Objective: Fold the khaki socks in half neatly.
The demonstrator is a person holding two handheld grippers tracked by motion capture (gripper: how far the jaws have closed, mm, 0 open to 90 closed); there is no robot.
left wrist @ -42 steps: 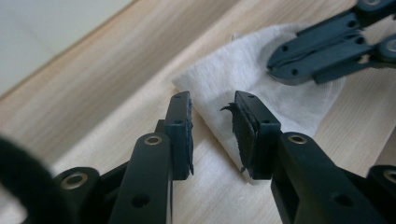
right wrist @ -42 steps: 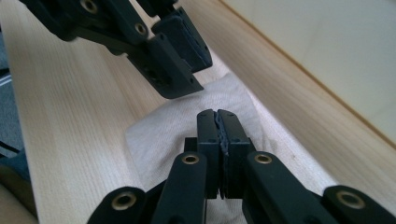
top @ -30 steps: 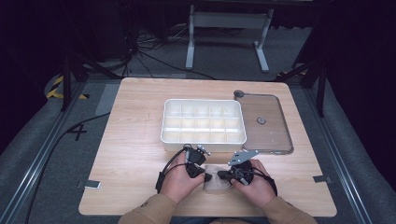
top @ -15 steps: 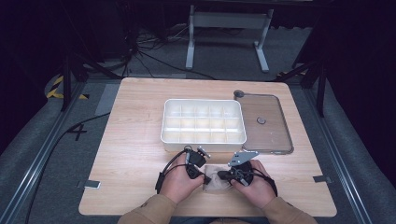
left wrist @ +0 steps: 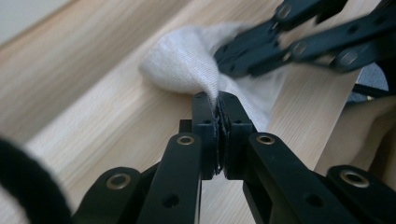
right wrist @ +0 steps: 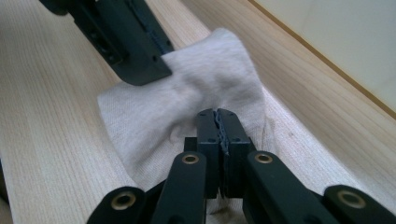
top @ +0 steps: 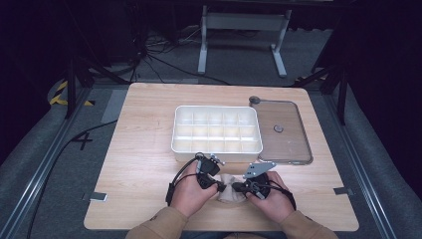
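- The table [top: 139, 149] is carrying everything — a pale wooden top with dark floor lying around it.
- The lid [top: 281, 130], clear and flat, is lying at the right, just beside the box.
- The box [top: 217, 129], white and split into small compartments, is sitting at mid-table, far of both hands.
- The cloth [top: 231, 191] is lying bunched on the near edge of the table, between the two grippers and pinched from both sides.
- The left gripper [left wrist: 218, 122] is biting a fold of the cloth — its jaws have just been closing, and the pads are now pressing on the fabric.
- The right gripper [right wrist: 217, 128] is clamping the cloth's other side, jaws drawn tight together with fabric caught between them.
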